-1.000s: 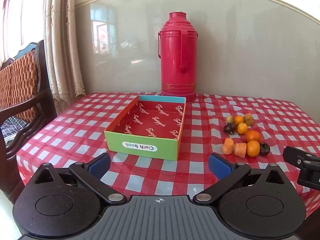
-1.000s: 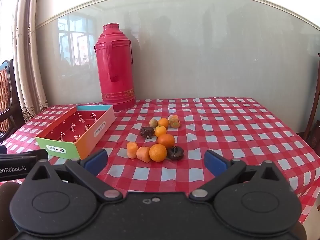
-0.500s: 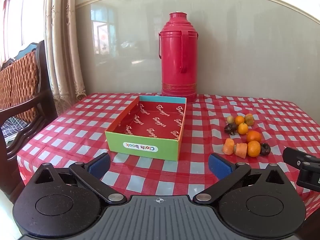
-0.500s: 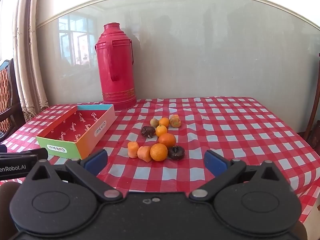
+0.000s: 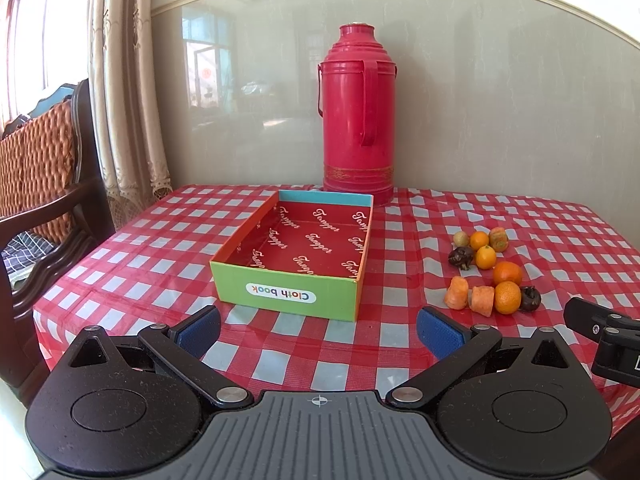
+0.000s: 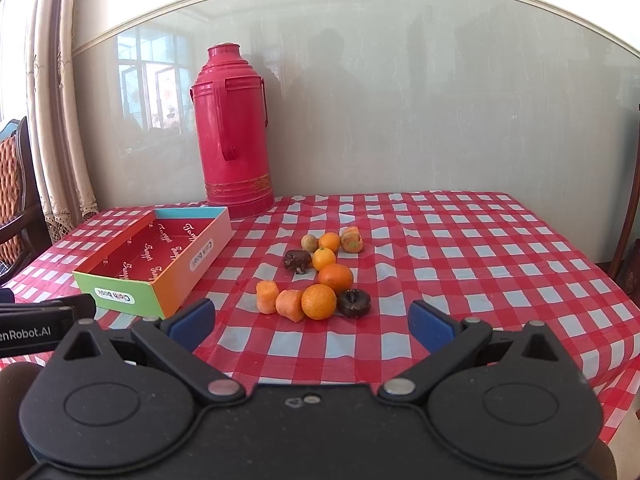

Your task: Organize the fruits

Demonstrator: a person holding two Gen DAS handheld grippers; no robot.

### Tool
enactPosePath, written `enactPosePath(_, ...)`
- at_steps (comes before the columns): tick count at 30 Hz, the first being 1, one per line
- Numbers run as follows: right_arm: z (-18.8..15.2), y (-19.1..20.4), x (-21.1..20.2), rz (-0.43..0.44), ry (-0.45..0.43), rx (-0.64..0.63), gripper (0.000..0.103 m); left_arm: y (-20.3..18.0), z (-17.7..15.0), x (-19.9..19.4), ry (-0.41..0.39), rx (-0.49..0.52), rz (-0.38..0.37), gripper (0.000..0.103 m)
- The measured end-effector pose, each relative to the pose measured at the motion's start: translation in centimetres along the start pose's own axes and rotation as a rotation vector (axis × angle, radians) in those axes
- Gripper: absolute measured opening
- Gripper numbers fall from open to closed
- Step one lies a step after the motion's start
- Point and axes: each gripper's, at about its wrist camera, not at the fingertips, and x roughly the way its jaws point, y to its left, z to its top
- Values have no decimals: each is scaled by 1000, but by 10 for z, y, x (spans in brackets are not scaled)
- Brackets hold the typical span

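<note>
Fruit cluster (image 6: 320, 276): small pieces lying loose on the checked counter (image 6: 460, 264), right of the box, well apart from it. Far row: brownish-green fruit, small orange, orange-green chunk. Middle: dark wrinkled fruit, two oranges. Near row: two carrot-coloured chunks, one orange, one dark fruit.

Cardboard box (image 5: 292, 252): open-topped, empty, red printed lining, green front wall.

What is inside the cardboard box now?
The cardboard box holds no fruit: only its red printed floor shows. The strip just behind its green front wall is hidden in both views.
</note>
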Motion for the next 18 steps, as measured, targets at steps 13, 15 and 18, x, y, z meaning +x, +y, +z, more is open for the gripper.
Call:
enactPosePath(13, 1, 1, 0, 2, 4, -2, 97, 0, 0, 0, 2, -3, -2, 103)
enactPosePath(15, 1, 1, 0, 2, 5, -3, 97, 1, 0, 0, 1, -2, -2, 103)
enactPosePath(18, 1, 1, 0, 2, 5, -3, 97, 1, 0, 1, 2, -4, -2, 103)
